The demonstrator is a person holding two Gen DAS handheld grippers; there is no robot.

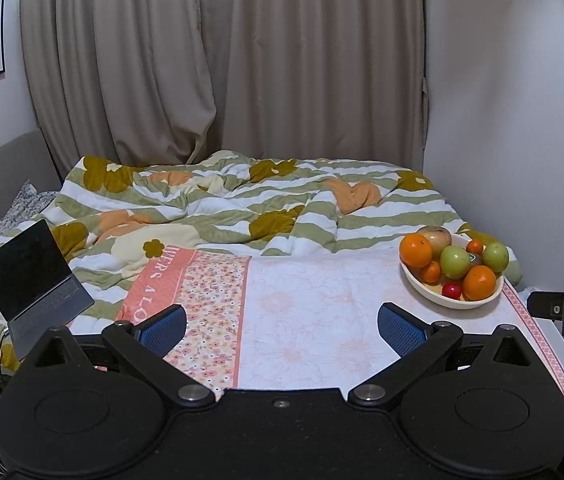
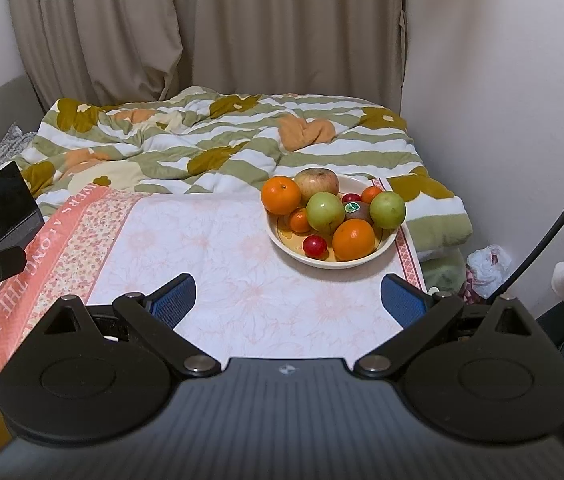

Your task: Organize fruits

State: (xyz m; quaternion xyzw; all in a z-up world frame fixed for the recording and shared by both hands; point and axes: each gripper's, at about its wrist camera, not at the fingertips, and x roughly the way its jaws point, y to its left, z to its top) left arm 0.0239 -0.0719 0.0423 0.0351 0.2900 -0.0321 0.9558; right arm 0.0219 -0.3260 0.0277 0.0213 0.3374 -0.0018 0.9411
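Currently, L wrist view: left gripper (image 1: 282,326) spread wide, empty, above tablecloth (image 1: 313,320); fruit bowl (image 1: 417,285) far right w/ oranges, green apples. R wrist view: right gripper (image 2: 287,300) also wide apart, empty; bowl (image 2: 282,242) just ahead, slightly right.

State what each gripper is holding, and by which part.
Nothing is held. The left gripper and right gripper are both open, short of the cream bowl of fruit.

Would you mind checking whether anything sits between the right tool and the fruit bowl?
Nothing visible does. Only bare tablecloth lies between the open right tool and the bowl; the fruit sits exposed on top.
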